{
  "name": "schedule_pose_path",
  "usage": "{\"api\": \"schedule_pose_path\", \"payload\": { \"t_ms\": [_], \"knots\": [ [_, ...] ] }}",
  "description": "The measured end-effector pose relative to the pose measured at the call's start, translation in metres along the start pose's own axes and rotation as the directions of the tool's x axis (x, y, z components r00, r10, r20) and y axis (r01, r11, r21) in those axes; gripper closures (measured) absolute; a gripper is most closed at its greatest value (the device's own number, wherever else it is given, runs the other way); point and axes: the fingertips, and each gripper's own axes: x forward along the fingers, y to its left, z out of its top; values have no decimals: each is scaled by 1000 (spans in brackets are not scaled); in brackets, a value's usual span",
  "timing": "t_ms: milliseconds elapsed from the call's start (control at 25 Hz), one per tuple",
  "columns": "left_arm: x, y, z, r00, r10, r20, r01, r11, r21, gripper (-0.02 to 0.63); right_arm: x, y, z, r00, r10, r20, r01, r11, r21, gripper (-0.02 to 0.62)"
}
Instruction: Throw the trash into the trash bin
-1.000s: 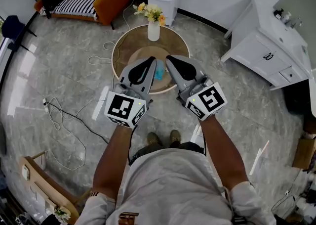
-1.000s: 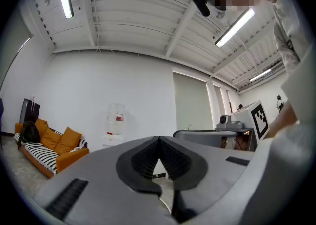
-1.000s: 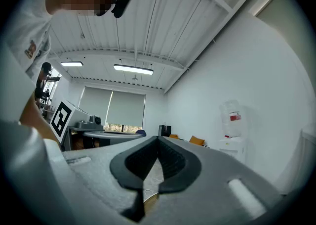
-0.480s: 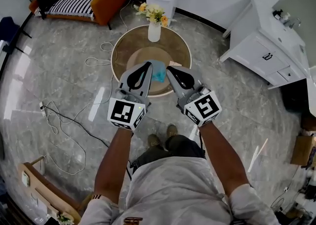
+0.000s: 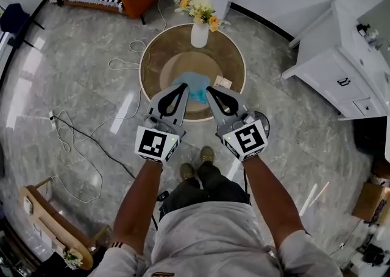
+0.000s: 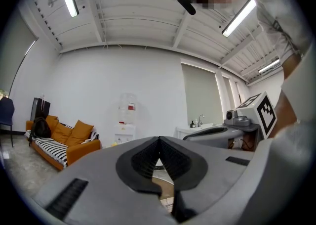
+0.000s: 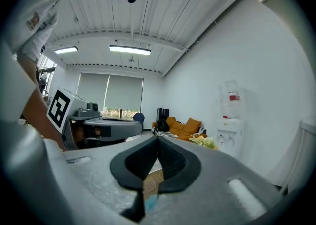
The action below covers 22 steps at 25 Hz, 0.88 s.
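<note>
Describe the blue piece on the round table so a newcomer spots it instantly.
Find the round wooden table on the grey floor. On its near side, opposite the white flower vase, lies a crumpled blue piece. It is the only blue thing there; the small pale card beside it is flat.

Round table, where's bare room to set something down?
On the round table, bare wood lies left, between vase and blue wad, and right, beyond the small card. Crowded near the front: wad and card.
</note>
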Motion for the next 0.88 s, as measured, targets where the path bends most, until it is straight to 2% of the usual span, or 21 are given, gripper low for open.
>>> {"api": "schedule_pose_path", "payload": {
  "t_ms": [120, 440, 720, 880],
  "knots": [
    [16, 10, -16, 999, 32, -25, -32, 999, 1, 606, 12, -12, -16, 1000, 22, -14, -22, 999, -24, 594],
    [40, 27, -68, 989, 111, -98, -111, 994, 5, 606, 35, -34, -76, 994, 80, -72, -80, 997, 3, 594],
    [45, 50, -123, 980, 125, -154, -128, 992, -9, 606, 64, -36, -137, 983, 103, -152, -100, 995, 25, 592],
    [48, 63, -161, 977, 107, -186, -113, 993, -22, 606, 81, -38, -179, 976, 98, -197, -94, 995, 30, 565]
  ]
}}
